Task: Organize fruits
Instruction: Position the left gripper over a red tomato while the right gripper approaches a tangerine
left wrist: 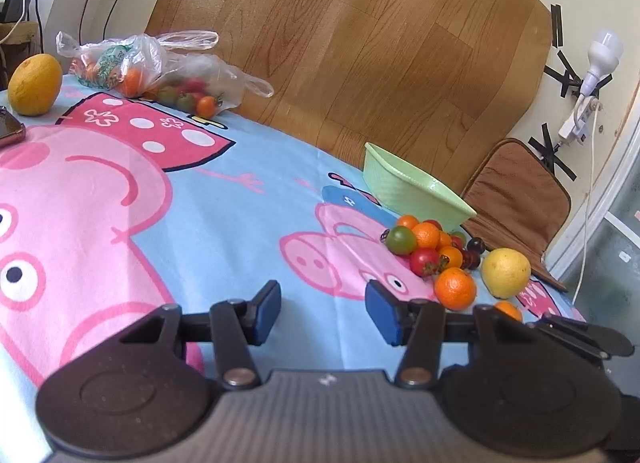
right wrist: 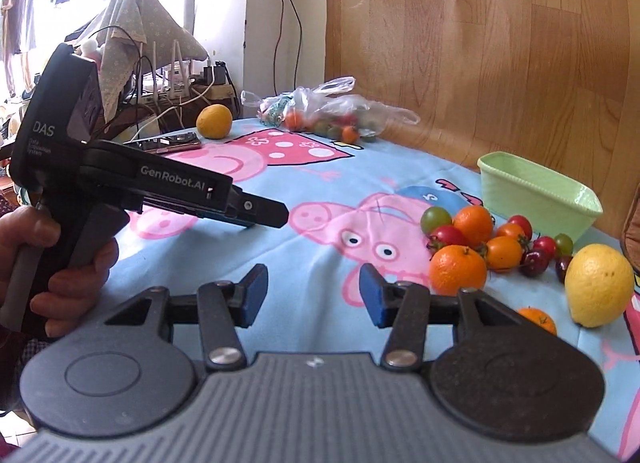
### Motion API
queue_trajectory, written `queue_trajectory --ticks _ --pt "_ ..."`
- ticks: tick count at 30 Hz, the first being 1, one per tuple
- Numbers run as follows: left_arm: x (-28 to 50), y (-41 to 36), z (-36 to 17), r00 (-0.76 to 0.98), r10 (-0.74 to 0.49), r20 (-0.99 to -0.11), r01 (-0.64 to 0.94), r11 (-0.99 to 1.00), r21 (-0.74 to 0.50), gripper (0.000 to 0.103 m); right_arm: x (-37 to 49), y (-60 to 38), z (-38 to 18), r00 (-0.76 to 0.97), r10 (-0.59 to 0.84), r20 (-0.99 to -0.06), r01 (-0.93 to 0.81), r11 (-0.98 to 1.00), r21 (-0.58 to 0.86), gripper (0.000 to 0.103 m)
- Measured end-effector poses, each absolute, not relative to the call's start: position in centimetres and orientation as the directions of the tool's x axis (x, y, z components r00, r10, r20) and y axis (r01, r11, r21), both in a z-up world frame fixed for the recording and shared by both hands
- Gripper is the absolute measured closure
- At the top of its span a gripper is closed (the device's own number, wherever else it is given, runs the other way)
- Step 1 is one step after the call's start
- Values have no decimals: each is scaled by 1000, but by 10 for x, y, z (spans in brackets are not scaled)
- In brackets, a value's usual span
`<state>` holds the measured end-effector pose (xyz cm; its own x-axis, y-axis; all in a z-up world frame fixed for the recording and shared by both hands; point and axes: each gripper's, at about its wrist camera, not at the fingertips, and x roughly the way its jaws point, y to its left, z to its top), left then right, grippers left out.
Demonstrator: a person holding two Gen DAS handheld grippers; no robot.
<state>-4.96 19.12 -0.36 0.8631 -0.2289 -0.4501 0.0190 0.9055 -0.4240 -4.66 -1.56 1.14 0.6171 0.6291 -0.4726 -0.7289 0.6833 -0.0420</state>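
Observation:
A pile of fruit lies on the cartoon tablecloth: small tomatoes, tangerines and a yellow lemon. The pile also shows in the right wrist view, with a tangerine and the lemon. A pale green basket stands empty just behind the pile. My left gripper is open and empty, low over the cloth, left of the pile. It shows from the side in the right wrist view. My right gripper is open and empty, left of the tangerine.
A clear plastic bag with more tomatoes lies at the far edge. A large yellow fruit and a dark phone lie beside it. A wood-patterned board stands behind the table. A brown chair cushion is at the right.

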Motion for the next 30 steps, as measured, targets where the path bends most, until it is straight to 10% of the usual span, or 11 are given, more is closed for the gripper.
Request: queue_trajectory --ticks 30 --pt "-41 161 6 840 -96 -533 -23 977 -212 53 -43 -90 9 609 632 -479 -649 744 158 51"
